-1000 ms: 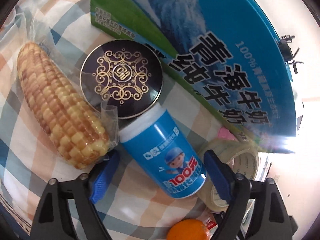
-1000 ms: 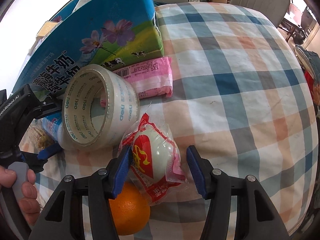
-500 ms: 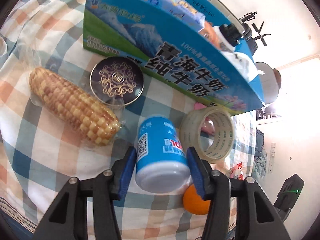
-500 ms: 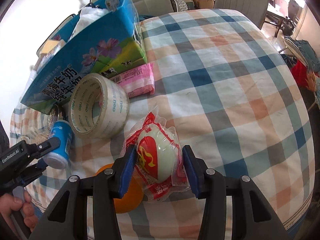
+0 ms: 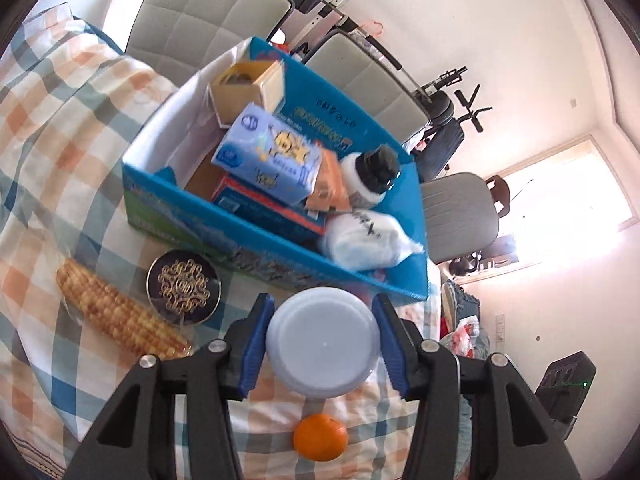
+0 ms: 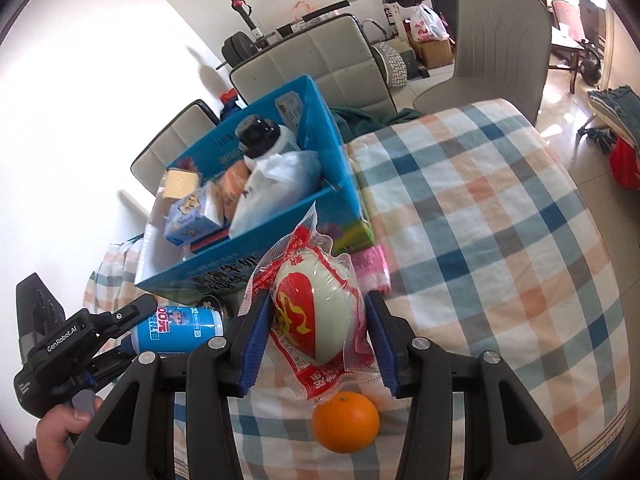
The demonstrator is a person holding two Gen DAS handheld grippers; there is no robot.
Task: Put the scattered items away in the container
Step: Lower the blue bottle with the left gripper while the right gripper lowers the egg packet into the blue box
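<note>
My left gripper (image 5: 323,342) is shut on a blue can (image 5: 323,342), seen end-on and lifted above the table; the can also shows in the right wrist view (image 6: 178,330). My right gripper (image 6: 316,334) is shut on a wrapped egg in red-and-clear plastic (image 6: 314,322), held above the table. The blue milk carton box (image 5: 280,248) stands just beyond both grippers and holds several items; it shows in the right wrist view too (image 6: 256,258). A corn cob (image 5: 120,316), a round dark compact (image 5: 183,287) and an orange (image 5: 320,437) lie on the checked cloth.
The orange also lies below my right gripper (image 6: 345,421). A pink packet (image 6: 374,266) lies beside the box. Grey chairs (image 5: 208,12) and gym gear stand behind the table. The table edge drops off at the right (image 6: 600,320).
Both grippers have risen from the table with the can and the egg, and now look over the box's open top. The tape roll has gone out of view.
</note>
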